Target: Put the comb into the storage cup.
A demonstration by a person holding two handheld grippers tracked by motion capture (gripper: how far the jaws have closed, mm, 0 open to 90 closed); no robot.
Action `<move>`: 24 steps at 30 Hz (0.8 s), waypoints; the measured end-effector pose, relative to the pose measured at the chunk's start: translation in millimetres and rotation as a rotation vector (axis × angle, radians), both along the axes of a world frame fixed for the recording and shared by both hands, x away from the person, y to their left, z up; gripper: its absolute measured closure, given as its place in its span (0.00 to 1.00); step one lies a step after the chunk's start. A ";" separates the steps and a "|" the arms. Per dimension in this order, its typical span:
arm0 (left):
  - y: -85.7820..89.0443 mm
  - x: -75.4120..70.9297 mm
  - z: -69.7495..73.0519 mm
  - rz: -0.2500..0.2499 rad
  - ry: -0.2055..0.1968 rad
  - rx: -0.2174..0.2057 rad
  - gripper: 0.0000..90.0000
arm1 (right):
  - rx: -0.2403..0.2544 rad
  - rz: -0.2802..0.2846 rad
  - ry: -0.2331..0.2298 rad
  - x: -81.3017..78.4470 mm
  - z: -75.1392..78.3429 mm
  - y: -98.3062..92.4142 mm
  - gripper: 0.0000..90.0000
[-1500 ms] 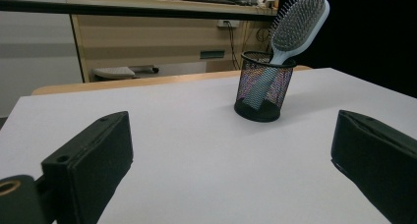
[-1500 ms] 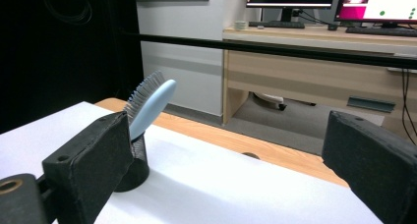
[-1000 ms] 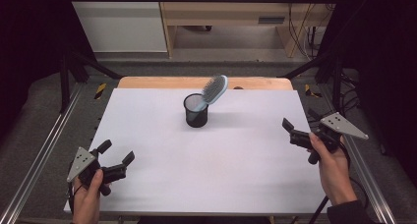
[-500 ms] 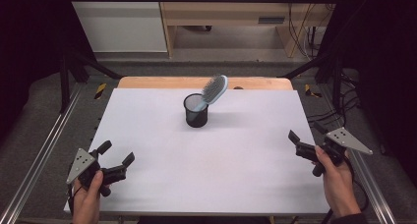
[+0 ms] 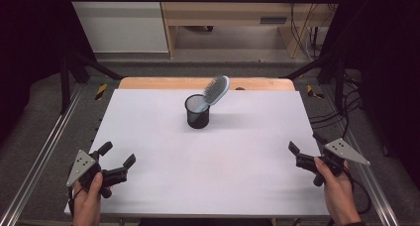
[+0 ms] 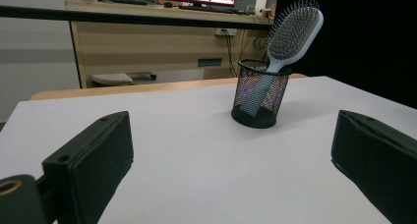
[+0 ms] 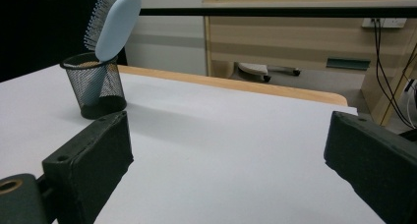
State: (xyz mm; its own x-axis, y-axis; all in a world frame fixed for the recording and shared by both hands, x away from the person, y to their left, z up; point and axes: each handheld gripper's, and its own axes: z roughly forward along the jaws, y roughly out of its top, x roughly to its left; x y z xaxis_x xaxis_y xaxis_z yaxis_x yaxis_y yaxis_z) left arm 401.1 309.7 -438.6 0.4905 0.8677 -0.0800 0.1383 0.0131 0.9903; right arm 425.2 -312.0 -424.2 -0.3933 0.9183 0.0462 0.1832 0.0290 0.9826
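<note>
Hairbrush (image 5: 215,90) stands handle-down in a black mesh cup (image 5: 197,112), light blue, bristle head sticking up out of the rim and tilted toward the table's right and far side; in the left gripper view the bristles face the cam (image 6: 294,31), in the right gripper view its smooth back does (image 7: 117,23). Cup sits upright on the white table (image 5: 237,156), roughly centre left-to-right and toward the far half, w/ a soft shadow falling to its right. Nothing else on the sheet near it. Left gripper (image 5: 119,162) is at the near-left corner, held in a hand (image 5: 88,198), grey plate on top, jaws spread wide w/ nothing between them, well apart from the cup. Its own view shows both black jaws far apart at the frame sides, the cup (image 6: 258,93) between them farther off. Right gripper (image 5: 303,147) is at the near-right edge, held in a hand (image 5: 338,190), jaws also wide and empty, well apart from the cup. A wooden strip (image 5: 148,83) runs along the far edge of the table; beyond it, floor and a desk.
</note>
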 end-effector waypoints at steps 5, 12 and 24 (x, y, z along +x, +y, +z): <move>0.9 -0.1 0.0 0.005 -0.006 0.002 0.02 | -0.006 0.012 0.007 -2.0 -5.6 2.4 0.05; 1.0 -0.2 -0.2 0.008 -0.009 0.014 0.02 | -0.003 0.030 0.018 -2.9 -13.4 5.4 0.05; 0.8 -0.2 -0.6 -0.001 -0.013 0.016 0.02 | 0.002 0.070 0.033 -5.3 -24.4 13.6 0.05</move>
